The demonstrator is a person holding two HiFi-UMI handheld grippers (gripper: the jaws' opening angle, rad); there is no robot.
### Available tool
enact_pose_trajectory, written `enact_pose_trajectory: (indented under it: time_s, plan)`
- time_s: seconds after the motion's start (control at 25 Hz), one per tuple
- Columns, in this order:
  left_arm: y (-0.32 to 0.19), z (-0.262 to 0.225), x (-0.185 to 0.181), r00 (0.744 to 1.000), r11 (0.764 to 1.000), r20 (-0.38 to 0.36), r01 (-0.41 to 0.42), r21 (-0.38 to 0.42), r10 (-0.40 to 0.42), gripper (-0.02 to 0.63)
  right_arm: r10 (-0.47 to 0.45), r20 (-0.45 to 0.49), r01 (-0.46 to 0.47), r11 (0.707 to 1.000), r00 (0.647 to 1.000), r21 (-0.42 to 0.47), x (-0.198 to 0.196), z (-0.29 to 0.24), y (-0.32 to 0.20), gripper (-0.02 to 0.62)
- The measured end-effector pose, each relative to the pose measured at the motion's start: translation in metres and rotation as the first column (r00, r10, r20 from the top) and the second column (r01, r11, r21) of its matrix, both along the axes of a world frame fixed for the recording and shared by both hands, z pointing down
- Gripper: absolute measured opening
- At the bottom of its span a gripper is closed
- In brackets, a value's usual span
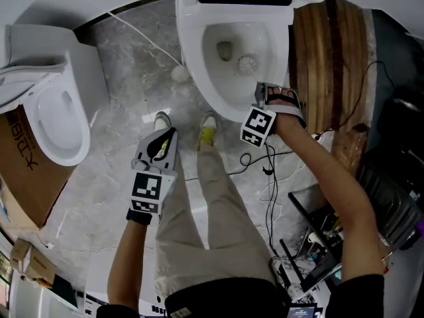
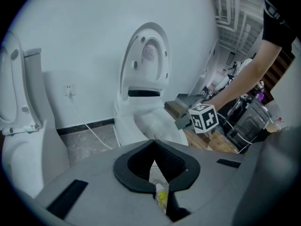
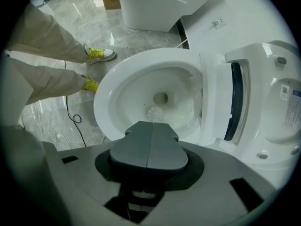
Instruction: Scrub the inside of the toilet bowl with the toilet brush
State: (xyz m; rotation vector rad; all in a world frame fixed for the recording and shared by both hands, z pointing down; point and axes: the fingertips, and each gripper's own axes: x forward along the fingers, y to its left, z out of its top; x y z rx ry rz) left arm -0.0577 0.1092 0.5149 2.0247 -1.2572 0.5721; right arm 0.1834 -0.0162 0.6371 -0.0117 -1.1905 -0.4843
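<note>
Right hand-held gripper (image 3: 151,125) clenches the toilet brush (image 3: 155,113), its long axis sloping head-down into the toilet bowl (image 3: 121,86).

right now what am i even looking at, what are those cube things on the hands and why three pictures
There is no robot here. A person holds a hand-held gripper in each hand, and the patterned cubes are part of those grippers. The head view comes from a camera on the person's head, looking down. The other two come from cameras riding on each gripper.

The right gripper is over the toilet bowl, fingers shut. They seem to be clamped on the handle of the toilet brush, whose head is down in the bowl. The left gripper hangs by the person's leg, fingers closed on nothing.

On the floor stand a second toilet and loose cables.
</note>
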Motion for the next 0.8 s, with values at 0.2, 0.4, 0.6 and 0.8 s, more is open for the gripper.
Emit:
enact_pose_trajectory:
  time_s: [0.2, 0.4, 0.6, 0.8]
  plan:
    - [-0.004, -0.001, -0.001, 1.0, 1.0, -0.008, 0.0, 0.001, 0.0, 0.018, 0.138, 0.068, -0.136, 0.99, 0.988, -0.041, 0.002, 0.0, 0.018, 0.166]
    - [-0.003, -0.001, 0.001, 1.0, 1.0, -0.014, -0.001, 0.003, 0.001, 0.018, 0.267, 0.14, -0.257, 0.963, 0.953, -0.087, 0.003, 0.0, 0.024, 0.166]
    - [0.004, 0.003, 0.0, 1.0, 1.0, -0.017, -0.001, -0.009, 0.0, 0.018, 0.417, 0.199, -0.393, 0.907, 0.887, -0.149, -0.003, -0.004, 0.037, 0.167]
    - [0.008, 0.002, -0.002, 1.0, 1.0, -0.016, 0.0, -0.011, 0.0, 0.018, 0.584, 0.249, -0.546, 0.811, 0.773, -0.208, -0.012, -0.011, 0.05, 0.167]
